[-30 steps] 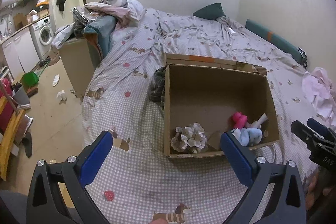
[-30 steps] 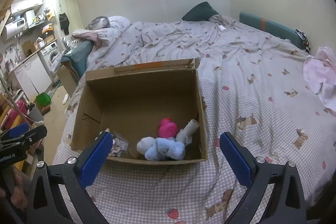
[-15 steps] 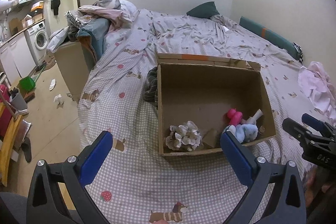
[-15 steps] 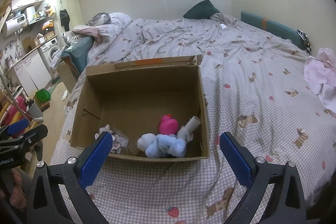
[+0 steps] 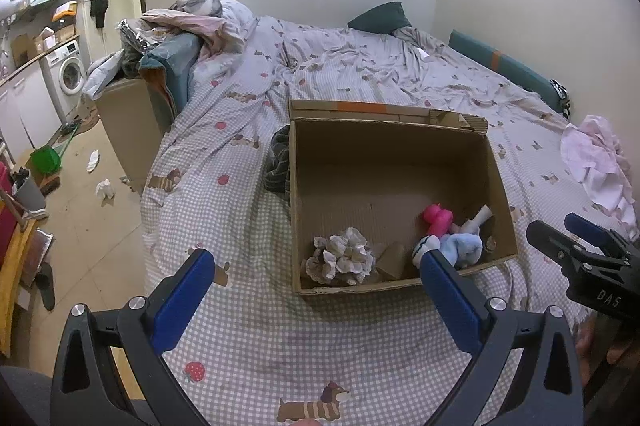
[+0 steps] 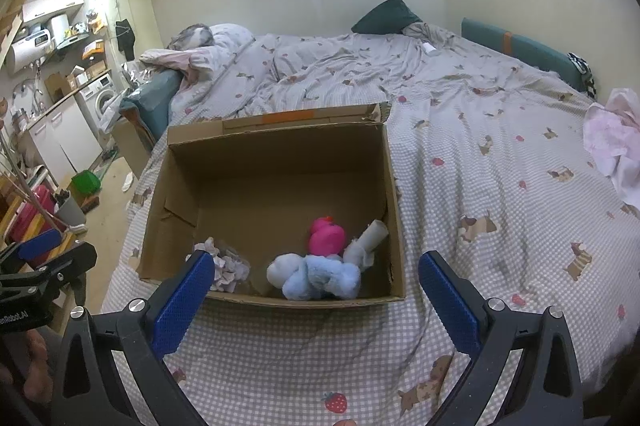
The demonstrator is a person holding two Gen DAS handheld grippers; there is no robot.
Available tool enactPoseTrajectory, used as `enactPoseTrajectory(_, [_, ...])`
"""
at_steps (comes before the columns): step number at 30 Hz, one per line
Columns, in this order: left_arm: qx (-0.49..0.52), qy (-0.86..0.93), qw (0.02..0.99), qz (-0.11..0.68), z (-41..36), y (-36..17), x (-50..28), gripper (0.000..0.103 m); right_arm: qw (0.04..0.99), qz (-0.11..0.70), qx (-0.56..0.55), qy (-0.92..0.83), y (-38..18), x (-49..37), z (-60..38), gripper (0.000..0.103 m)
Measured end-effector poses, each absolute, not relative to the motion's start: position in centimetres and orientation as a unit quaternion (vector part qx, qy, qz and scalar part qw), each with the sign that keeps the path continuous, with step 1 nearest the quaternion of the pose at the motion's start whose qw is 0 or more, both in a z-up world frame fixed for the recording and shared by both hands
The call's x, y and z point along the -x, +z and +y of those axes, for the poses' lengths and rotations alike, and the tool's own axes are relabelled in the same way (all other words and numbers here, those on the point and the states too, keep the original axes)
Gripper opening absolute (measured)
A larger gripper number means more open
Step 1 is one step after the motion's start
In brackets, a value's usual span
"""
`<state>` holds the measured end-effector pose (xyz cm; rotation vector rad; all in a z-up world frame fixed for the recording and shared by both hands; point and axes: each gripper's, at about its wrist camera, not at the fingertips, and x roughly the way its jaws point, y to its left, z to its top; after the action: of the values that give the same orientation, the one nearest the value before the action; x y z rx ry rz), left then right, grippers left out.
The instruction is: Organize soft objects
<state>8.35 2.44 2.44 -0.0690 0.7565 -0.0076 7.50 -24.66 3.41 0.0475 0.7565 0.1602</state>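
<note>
Toys (image 6: pixel 320 266) lay in the box (image 5: pixel 394 278) at frame centre; I held both grippers' jaws wide apart, empty.

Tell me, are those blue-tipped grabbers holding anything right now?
No, nothing is held. The left gripper and right gripper are both wide open and empty. The soft toys lie inside the brown cardboard box.

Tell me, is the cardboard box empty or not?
Not empty. The cardboard box holds a pink toy, a blue plush and crumpled fabric.
</note>
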Motion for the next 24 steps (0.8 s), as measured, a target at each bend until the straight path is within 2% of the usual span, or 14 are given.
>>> enactPoseTrajectory(24, [0.027,0.002,0.929,0.37,2.47,2.08,-8.27,0.102,0.925,0.371,-0.024,0.08,3.44,-7.61,-24.75,0.103])
